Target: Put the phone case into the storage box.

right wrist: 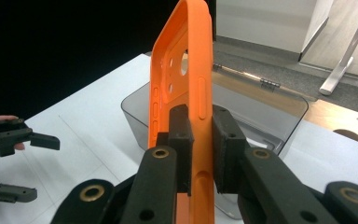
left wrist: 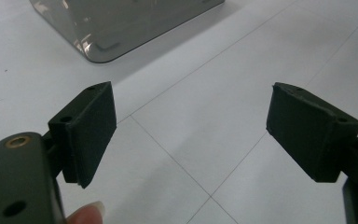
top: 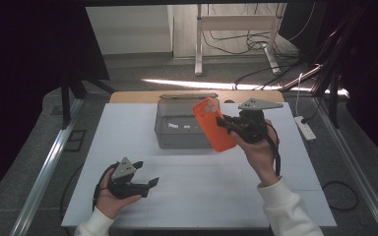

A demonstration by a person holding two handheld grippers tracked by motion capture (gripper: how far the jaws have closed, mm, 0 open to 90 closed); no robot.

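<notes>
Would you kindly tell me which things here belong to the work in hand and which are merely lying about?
In use:
- orange phone case, clamped in the right gripper
- grey box just behind it, lid open
- left gripper, open and holding nothing, low over the white table

Lying about:
- power strip at the table's right edge
- cables on the floor behind

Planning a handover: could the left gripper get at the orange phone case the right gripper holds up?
Probably yes. The left gripper is open and empty, low over the table; the orange phone case, clamped by the right gripper, stands raised with nothing between them.
</notes>
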